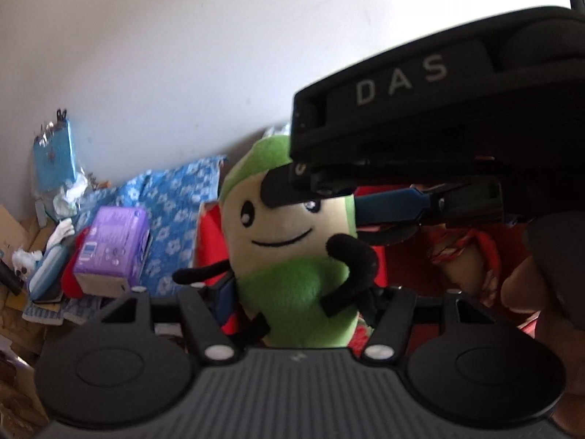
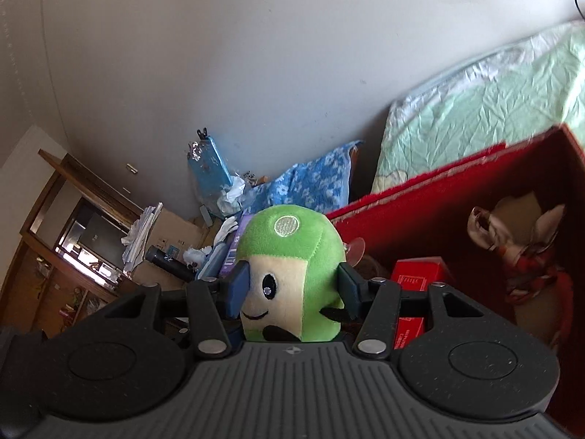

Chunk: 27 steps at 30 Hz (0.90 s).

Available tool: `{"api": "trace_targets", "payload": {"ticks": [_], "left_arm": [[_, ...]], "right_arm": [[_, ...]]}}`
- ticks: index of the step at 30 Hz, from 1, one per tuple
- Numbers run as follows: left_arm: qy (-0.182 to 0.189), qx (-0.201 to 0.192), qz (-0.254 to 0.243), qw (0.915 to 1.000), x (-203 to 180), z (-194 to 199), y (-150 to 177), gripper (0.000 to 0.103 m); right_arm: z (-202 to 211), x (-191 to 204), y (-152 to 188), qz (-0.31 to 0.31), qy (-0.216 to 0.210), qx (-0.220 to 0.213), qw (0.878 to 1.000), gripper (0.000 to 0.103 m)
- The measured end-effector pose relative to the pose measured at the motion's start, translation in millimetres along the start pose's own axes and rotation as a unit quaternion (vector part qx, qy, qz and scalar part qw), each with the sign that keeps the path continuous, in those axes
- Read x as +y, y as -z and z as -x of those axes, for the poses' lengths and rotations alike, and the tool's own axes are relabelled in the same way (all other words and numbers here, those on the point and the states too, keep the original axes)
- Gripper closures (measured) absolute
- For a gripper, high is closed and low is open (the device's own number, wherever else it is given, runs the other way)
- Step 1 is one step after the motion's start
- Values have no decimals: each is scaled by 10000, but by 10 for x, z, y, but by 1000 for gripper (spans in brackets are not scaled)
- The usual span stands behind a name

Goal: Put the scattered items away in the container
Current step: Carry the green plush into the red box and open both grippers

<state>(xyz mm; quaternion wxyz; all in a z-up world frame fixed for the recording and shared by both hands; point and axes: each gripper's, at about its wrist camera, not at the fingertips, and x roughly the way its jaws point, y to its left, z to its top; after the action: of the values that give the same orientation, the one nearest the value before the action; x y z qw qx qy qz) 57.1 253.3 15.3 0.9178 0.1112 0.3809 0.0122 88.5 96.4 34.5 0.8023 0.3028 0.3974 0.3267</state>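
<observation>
Cluttered floor lies behind the red container (image 2: 457, 183); both the right gripper (image 2: 292, 285) and left gripper (image 1: 296, 303) pinch the green plush toy (image 2: 289, 256) beside its rim, so opposed pulling could drop it outside.

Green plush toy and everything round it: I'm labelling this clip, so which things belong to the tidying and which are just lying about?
Job:
green plush toy, in both claws
red box, the container
right claw
left claw

Lying about:
purple carton
blue floral cloth
green quilt
</observation>
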Motion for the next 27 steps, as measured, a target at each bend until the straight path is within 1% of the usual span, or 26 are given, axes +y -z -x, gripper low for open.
{"api": "trace_targets", "payload": {"ticks": [3,6,11,14,17,19,24,27], "left_arm": [[73,325,-11,9994,115,-192,78,35],[272,604,76,9978,179,-322,156,32],[275,529,20,9982,195,-307,163,31],[360,502,3,9981,193,-287,154,30],[457,469,1,9979,196,-264,152,23],[460,397,-8,9982,85,-120,140,14],[345,168,-44,9993,57,36,97,9],[298,184,-26,9994,54,63,102,9]], "right_arm": [[-247,12,94,-137,257,264,9992,48],[-420,39,153,-22,688,536,9962,47],[-494,57,171,245,961,578,9934,47],[-488,67,174,381,1111,565,9915,44],[-462,70,166,450,1184,496,9907,38],[-463,99,154,572,1246,469,9895,38],[-414,253,157,987,1446,222,9843,38],[-366,286,161,1095,1588,105,9812,38]]}}
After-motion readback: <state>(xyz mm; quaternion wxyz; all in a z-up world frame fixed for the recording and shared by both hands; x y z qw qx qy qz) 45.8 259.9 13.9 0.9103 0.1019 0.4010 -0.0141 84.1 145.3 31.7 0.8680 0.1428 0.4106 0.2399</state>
